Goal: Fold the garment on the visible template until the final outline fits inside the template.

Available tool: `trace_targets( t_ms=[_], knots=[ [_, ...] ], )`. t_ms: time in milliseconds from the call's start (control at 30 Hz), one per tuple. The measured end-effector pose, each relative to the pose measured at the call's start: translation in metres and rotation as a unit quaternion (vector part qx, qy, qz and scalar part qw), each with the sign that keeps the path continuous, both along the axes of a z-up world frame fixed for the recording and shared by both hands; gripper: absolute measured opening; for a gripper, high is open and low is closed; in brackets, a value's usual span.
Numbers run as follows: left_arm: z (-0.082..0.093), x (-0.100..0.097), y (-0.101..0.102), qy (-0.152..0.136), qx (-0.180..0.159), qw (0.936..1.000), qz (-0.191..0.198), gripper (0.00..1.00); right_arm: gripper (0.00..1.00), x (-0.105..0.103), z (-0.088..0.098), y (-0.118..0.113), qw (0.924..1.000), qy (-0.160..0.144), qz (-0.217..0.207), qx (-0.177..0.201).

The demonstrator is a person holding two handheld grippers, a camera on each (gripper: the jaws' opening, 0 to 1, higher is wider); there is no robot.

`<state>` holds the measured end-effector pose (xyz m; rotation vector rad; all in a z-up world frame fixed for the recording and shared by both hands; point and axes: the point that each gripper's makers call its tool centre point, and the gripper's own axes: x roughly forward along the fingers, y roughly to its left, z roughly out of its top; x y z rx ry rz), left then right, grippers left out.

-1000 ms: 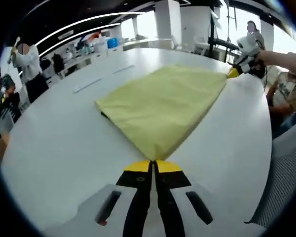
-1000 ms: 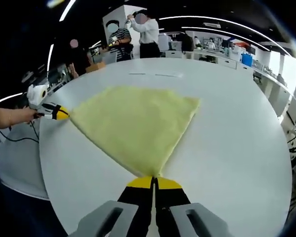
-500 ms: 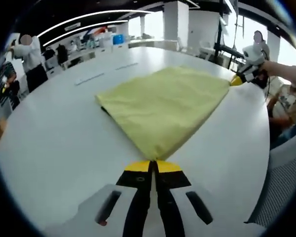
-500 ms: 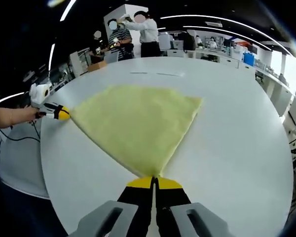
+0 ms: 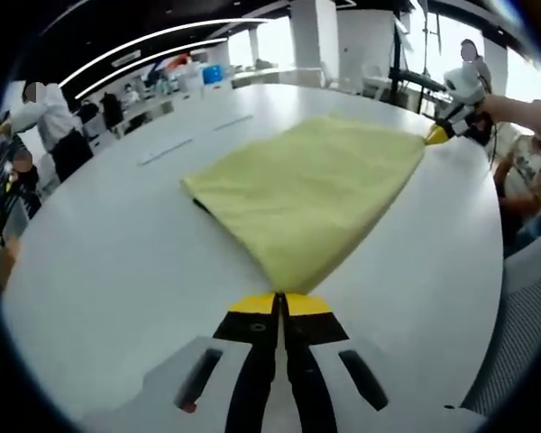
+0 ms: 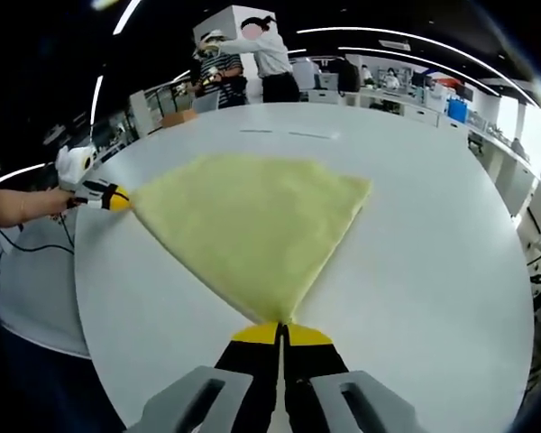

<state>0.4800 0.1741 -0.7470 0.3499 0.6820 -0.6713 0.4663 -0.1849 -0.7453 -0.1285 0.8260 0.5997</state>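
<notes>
The yellow garment (image 5: 307,185) lies spread flat on the white counter (image 5: 117,262), looking light, limp and drapey. Left tongs (image 5: 280,303) and right tongs (image 6: 280,333) are each clamped on a near corner, sensible holds for thin cloth that may sag between them

Under the yellow garment (image 5: 311,189), only a dark sliver along its edge toward the desk's (image 5: 117,271) far side; whether that is the template, impossible to tell. Garment corners swallowed between the closed jaws of the left gripper (image 5: 280,302) and the right gripper (image 6: 280,332), so the pinched fabric itself out of sight. Two thin marks (image 6: 287,134) near the desk's far edge too small to identify.
</notes>
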Motion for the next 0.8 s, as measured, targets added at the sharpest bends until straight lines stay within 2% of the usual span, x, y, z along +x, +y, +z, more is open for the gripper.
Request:
trace_targets(
  t_ms=[800],
  knots=[
    [-0.001, -0.027, -0.003, 0.014, -0.001, 0.9999, -0.009, 0.00, 0.00, -0.023, -0.002, -0.002, 0.9999, 0.012, 0.007, -0.002]
  ],
)
